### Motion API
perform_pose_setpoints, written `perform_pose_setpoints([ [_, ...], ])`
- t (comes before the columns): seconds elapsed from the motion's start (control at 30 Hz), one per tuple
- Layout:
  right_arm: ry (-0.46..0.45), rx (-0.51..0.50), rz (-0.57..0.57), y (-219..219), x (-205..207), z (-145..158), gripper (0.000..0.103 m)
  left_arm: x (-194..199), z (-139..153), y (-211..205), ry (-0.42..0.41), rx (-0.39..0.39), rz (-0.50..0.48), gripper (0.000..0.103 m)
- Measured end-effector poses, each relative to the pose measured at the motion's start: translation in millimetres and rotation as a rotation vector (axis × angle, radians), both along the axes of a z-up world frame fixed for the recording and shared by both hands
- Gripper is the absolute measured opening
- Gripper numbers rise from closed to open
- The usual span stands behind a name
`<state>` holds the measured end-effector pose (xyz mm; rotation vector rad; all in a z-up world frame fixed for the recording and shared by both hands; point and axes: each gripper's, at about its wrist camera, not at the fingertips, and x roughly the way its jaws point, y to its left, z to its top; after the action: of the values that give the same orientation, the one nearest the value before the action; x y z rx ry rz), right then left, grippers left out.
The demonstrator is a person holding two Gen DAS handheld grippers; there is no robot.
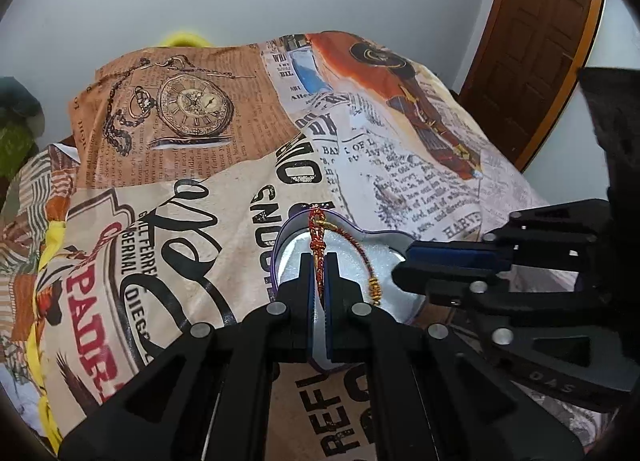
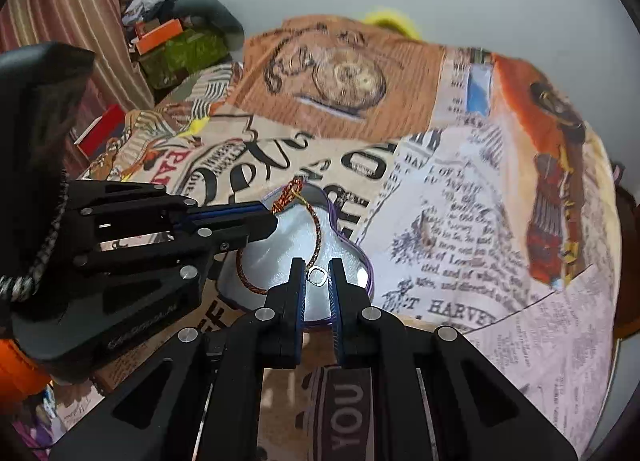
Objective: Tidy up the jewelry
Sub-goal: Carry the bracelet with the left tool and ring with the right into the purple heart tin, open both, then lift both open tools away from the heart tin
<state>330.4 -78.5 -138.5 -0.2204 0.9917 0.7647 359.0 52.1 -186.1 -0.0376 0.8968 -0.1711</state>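
Note:
A red-and-gold braided cord bracelet [image 1: 318, 245] hangs between both grippers over a small curvy box [image 1: 274, 261] with a purple rim and pale shiny lining. My left gripper [image 1: 319, 261] is shut on the knotted end of the cord. In the right wrist view the cord [image 2: 317, 235] runs down to a small silver ring [image 2: 318, 275], and my right gripper [image 2: 317, 267] is nearly shut with that ring pinched at its tips. The left gripper [image 2: 272, 217] reaches in from the left above the box [image 2: 370, 281]. Gold beads [image 1: 375, 289] dangle beside the right gripper [image 1: 398, 272].
The box rests on a bedspread [image 1: 192, 165] printed with newspaper and pocket-watch patterns. A brown wooden door [image 1: 532, 41] stands at the right. Clutter with an orange box [image 2: 158, 35] and a red box [image 2: 100, 129] lies beside a striped curtain [image 2: 60, 1].

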Motion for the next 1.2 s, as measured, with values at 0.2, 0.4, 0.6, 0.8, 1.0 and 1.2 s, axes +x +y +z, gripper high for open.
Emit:
perform_pose_setpoints([
  [0.2,0.027,-0.015,-0.001,2.5,4.4,-10.0,0.01,2.1,-5.0,-0.3,0.007,0.023,-0.005,0.002],
  [0.4,0.016,-0.032,0.005,6.1,4.2,-11.6,0.01,2.6,-8.4,3.1,0.02,0.018,0.005,0.002],
  [0.6,-0.008,-0.059,0.013,11.0,2.2,-11.6,0.01,-2.4,-3.2,3.3,0.019,0.021,0.0,0.006],
  [0.8,-0.038,-0.077,-0.009,9.6,-2.9,-3.8,0.021,-10.8,10.2,5.8,0.003,0.03,0.015,0.019],
  [1.0,-0.099,-0.064,-0.032,0.2,-14.9,18.0,0.038,-30.2,32.3,10.2,-0.044,0.045,0.039,0.031],
  [1.2,-0.161,-0.039,-0.052,-11.3,-34.6,47.1,0.038,-58.5,58.8,7.3,-0.096,0.063,0.035,0.041],
])
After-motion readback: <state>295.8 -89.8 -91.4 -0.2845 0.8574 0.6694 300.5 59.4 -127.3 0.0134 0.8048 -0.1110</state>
